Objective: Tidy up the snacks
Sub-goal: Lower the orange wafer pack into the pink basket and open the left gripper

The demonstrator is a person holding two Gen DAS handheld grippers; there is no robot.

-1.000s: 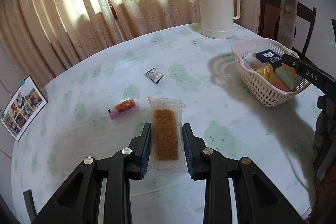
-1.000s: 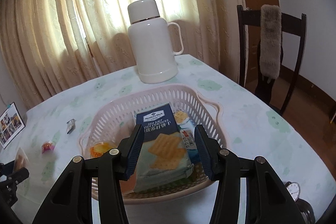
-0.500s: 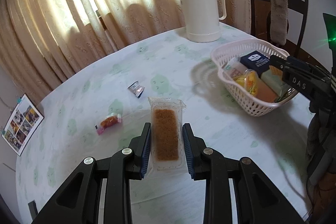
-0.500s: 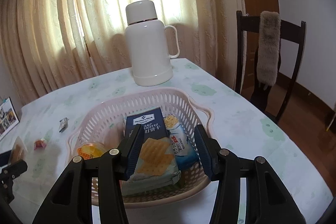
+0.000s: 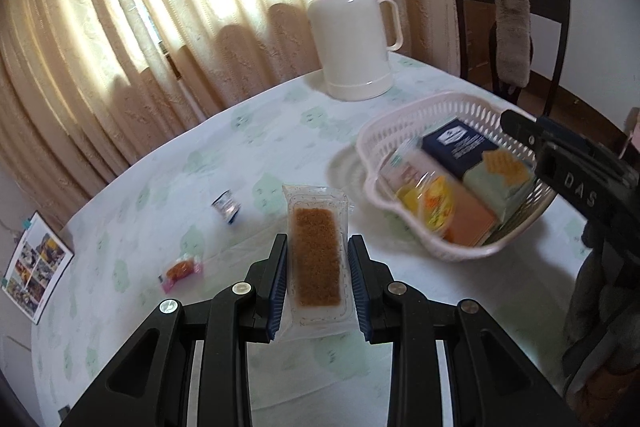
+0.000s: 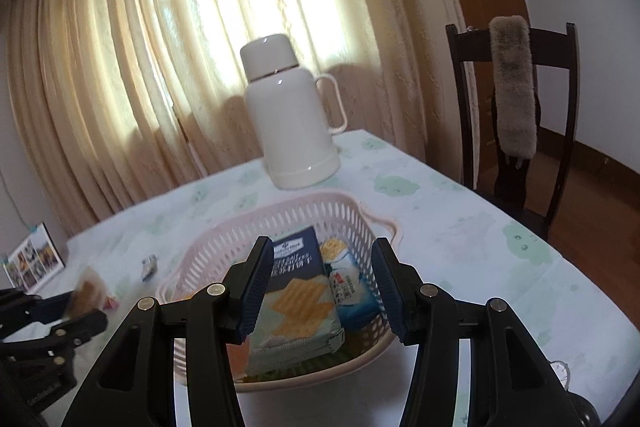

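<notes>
My left gripper [image 5: 317,267] is shut on a clear packet of brown snack [image 5: 317,251] and holds it above the table, left of the pink basket [image 5: 436,249]. The basket holds several packets, among them a navy cracker box [image 5: 460,145]. A small silver packet [image 5: 227,205] and a pink-wrapped sweet [image 5: 181,270] lie on the tablecloth. My right gripper [image 6: 323,287] is open and empty, hovering over the near side of the basket [image 6: 280,215], above the cracker box [image 6: 298,267]. The left gripper [image 6: 60,323] with its packet shows at the lower left there.
A white thermos jug [image 5: 352,31] stands at the back of the round table [image 5: 200,163]. A dark chair with a grey fur cover [image 6: 514,95] stands at the right. A photo frame [image 5: 36,267] sits at the table's left edge. Curtains hang behind.
My left gripper has carried the brown snack packet to the right, closer to the basket. My right gripper has risen and drawn back slightly over the basket, still open.
</notes>
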